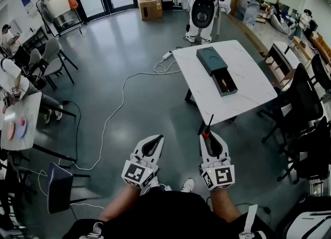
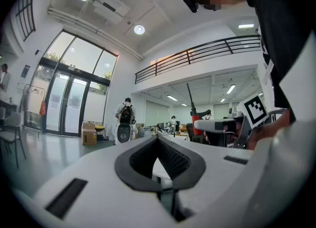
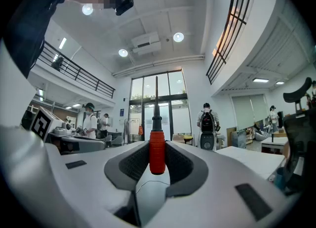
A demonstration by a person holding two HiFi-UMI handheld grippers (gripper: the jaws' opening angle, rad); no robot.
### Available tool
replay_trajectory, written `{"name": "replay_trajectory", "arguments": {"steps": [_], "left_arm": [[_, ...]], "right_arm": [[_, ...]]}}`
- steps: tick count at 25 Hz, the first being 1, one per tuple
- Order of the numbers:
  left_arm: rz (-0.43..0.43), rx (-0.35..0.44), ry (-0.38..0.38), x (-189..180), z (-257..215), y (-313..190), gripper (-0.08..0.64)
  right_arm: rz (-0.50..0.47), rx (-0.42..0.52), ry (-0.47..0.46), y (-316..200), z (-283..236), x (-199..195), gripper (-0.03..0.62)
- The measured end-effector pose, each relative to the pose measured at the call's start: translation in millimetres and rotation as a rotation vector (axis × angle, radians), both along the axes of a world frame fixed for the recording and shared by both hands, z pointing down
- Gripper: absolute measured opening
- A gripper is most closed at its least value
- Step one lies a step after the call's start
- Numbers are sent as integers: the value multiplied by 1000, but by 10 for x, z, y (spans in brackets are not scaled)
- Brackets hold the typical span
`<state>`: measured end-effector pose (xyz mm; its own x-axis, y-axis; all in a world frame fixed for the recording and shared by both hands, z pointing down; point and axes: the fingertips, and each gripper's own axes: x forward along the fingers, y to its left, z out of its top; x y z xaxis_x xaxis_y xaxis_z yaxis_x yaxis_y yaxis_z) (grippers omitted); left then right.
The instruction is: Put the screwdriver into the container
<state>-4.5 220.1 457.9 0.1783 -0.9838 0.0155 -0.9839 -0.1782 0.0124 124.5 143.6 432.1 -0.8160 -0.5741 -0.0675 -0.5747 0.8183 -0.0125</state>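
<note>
My right gripper [image 1: 208, 137] is shut on the screwdriver [image 1: 207, 129], which has a red handle and a thin black shaft pointing forward. In the right gripper view the red handle [image 3: 157, 152] sits upright between the dark pads [image 3: 129, 164] of the gripper [image 3: 157, 148]. The container [image 1: 217, 70], a dark green box with its drawer pulled open, lies on the white table [image 1: 251, 85] well ahead of both grippers. My left gripper [image 1: 156, 140] is shut with nothing in it, and its tips [image 2: 158, 138] touch. From the left gripper view the screwdriver [image 2: 194, 114] shows off to the right.
A person with a backpack [image 1: 206, 2] stands beyond the table's far end. A white cable [image 1: 123, 95] runs over the grey floor. Black chairs [image 1: 305, 114] crowd the right side, and a chair [image 1: 59, 187] stands at lower left. A cardboard box [image 1: 150, 4] sits by the glass doors.
</note>
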Motion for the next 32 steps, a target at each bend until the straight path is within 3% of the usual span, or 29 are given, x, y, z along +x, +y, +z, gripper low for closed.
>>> {"name": "replay_trajectory", "arguments": {"steps": [11, 20, 24, 32], "left_arm": [[-13, 7, 10, -354, -100, 191, 5], [46, 48, 1, -675, -166, 342, 5], [64, 28, 19, -846, -125, 451, 5], [83, 26, 22, -1174, -118, 562, 5]], "right_arm": [[3, -7, -2, 187, -34, -311, 109], [35, -8, -53, 311, -146, -671, 109], [52, -5, -72, 404, -178, -853, 109], [122, 20, -10, 556, -169, -1004, 110]]}}
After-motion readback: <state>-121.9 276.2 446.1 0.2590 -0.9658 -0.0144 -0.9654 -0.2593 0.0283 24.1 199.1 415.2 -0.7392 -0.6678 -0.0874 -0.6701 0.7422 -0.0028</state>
